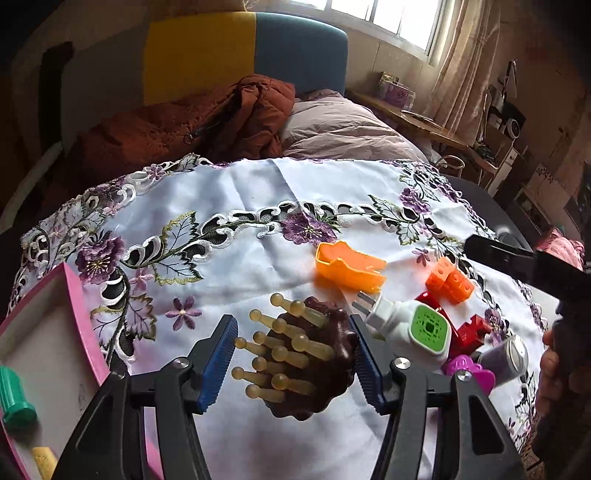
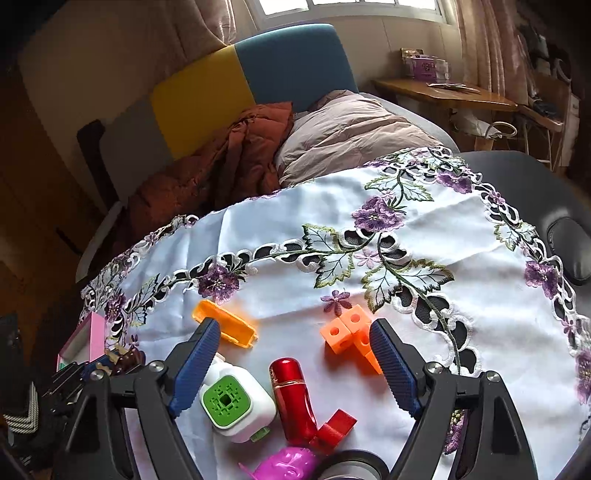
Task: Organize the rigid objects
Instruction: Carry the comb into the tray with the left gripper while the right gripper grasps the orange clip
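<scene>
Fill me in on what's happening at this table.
A person is sorting small objects off an embroidered tablecloth. The left gripper straddles a dark massage brush, apparently without gripping it yet. A pink tray sits to its left. The right gripper hovers open over a white plug-in device and red bottle.

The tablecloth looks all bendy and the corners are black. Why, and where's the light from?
Left wrist view: the fisheye lens bows the tablecloth and darkens the corners; daylight enters by the window. Right wrist view: same curve, the window blown white, the red tube glinting.
</scene>
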A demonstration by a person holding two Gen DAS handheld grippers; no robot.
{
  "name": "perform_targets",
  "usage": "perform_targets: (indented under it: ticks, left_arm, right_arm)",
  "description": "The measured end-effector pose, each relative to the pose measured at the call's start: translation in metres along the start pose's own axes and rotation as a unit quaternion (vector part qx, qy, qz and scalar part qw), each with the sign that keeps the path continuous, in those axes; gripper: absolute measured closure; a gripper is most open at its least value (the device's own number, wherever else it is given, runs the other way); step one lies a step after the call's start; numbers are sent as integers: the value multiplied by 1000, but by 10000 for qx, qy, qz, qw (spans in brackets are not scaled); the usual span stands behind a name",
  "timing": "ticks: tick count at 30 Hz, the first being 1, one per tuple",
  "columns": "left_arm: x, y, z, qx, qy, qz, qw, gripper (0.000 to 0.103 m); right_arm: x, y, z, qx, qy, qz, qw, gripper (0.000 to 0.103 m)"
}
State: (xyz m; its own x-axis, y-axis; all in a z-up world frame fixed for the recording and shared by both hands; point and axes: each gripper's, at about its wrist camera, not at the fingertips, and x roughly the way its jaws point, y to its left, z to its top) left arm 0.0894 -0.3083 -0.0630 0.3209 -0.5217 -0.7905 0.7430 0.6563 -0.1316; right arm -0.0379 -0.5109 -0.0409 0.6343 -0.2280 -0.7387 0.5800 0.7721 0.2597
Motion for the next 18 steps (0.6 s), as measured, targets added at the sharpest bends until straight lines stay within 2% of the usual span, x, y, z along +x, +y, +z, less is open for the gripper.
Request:
perform_targets:
  ticks: [3,8,14,18]
  left_arm:
    - [-11,-1,-9,-19,13,-124,9999,42]
    - [-42,-3,-23,-114,-198,-276,9994,42]
    - [-72,-2,-45,-215,-303,-387,9986,42]
    - [-87,5,-56,-372,-333,-484,9976,42]
  right_arm:
    - [2,5,-3,-194,47,2,9998,21]
    - [8,16,-10,-481,157,66,9987,22]
    - [14,34,-15,-805,372,340,9955,22]
    - [24,55,-5,-1154,607,528,9901,22]
